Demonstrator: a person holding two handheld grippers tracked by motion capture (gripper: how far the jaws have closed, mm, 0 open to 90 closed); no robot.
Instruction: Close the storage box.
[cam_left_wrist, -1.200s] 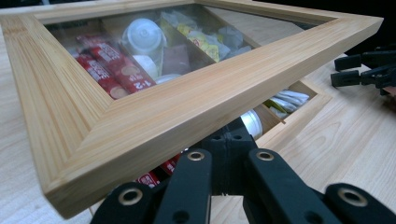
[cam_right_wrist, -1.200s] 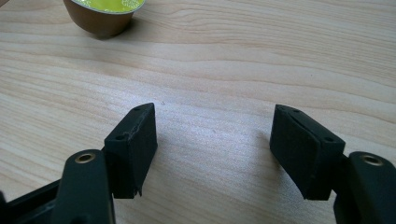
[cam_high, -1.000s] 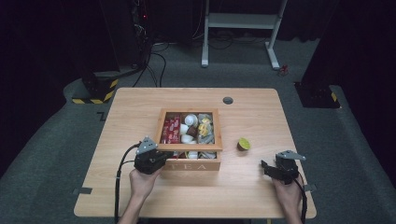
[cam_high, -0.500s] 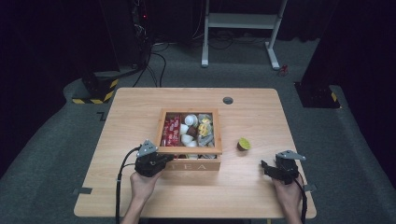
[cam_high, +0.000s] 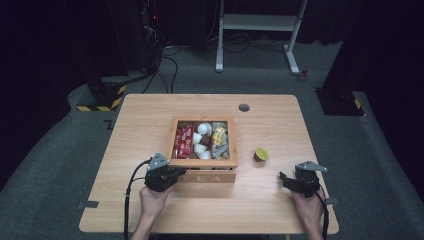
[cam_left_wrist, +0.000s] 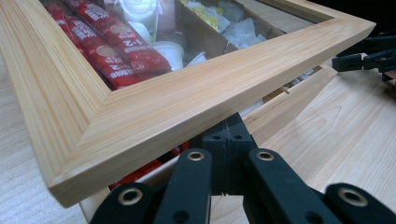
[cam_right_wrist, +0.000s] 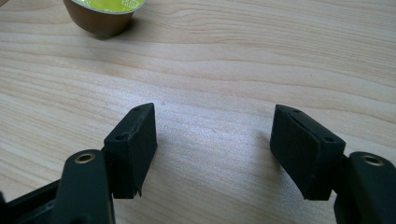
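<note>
A wooden tea box stands mid-table, and its glass-paned lid is tilted up at the front. My left gripper is at the box's front left corner. In the left gripper view its jaws are pressed together under the raised lid frame, with nothing between them. Red sachets and white capsules show through the glass. My right gripper rests on the table at the right, open and holding nothing. A brown capsule with a yellow-green top sits just beyond it.
A small grey grommet is set into the table behind the box. Bare wood lies to the left and right of the box. Beyond the table are a dark floor, cables and a white stand.
My left gripper has shifted very slightly at the box's front corner. The right gripper and the capsule have kept still.
</note>
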